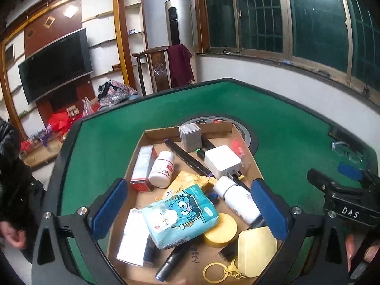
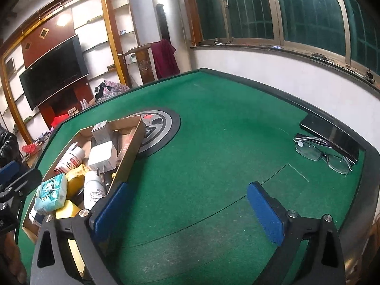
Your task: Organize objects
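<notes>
Clearly, right gripper (image 1: 342, 178) reads "DAS"

tissue pack (image 1: 180, 216) hides items in cardboard box (image 1: 255, 166).

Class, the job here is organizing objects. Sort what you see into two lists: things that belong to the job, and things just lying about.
Belongs to the job:
cardboard tray
tissue pack
white pill bottle
white charger
gold keyring

Just lying about:
glasses
black phone
television
</notes>
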Tool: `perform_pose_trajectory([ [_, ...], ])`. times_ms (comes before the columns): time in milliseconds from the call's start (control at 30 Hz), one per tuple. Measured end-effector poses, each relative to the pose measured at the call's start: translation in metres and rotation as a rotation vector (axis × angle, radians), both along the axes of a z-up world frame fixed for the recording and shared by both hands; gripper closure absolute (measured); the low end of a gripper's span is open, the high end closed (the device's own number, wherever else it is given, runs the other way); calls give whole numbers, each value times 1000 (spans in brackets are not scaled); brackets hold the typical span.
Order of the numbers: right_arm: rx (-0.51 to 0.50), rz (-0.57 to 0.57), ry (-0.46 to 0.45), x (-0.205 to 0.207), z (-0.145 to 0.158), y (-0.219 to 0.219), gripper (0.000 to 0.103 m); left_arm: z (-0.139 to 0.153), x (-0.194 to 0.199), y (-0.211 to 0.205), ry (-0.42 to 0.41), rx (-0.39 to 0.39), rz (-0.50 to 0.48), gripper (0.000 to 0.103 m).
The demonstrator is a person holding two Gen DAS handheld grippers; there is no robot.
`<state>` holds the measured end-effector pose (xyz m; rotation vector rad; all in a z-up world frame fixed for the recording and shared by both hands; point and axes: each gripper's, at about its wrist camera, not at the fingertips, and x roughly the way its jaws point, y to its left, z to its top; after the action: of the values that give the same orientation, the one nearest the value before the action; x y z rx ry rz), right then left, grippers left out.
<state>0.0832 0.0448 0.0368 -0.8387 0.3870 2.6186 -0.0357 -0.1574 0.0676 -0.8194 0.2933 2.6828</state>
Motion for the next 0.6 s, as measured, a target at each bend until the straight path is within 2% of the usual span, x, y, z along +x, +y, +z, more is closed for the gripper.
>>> perform_pose_trajectory([
  [233, -5, 1, 0, 0, 1, 0, 1, 1, 11, 17, 40, -65, -24, 0],
  [367, -6, 7, 10, 0, 1, 0, 1, -3, 15, 23, 23, -62, -62, 0],
  [600, -16, 10, 28, 2, 3, 1, 1, -15, 17, 33, -2, -102, -93, 0],
])
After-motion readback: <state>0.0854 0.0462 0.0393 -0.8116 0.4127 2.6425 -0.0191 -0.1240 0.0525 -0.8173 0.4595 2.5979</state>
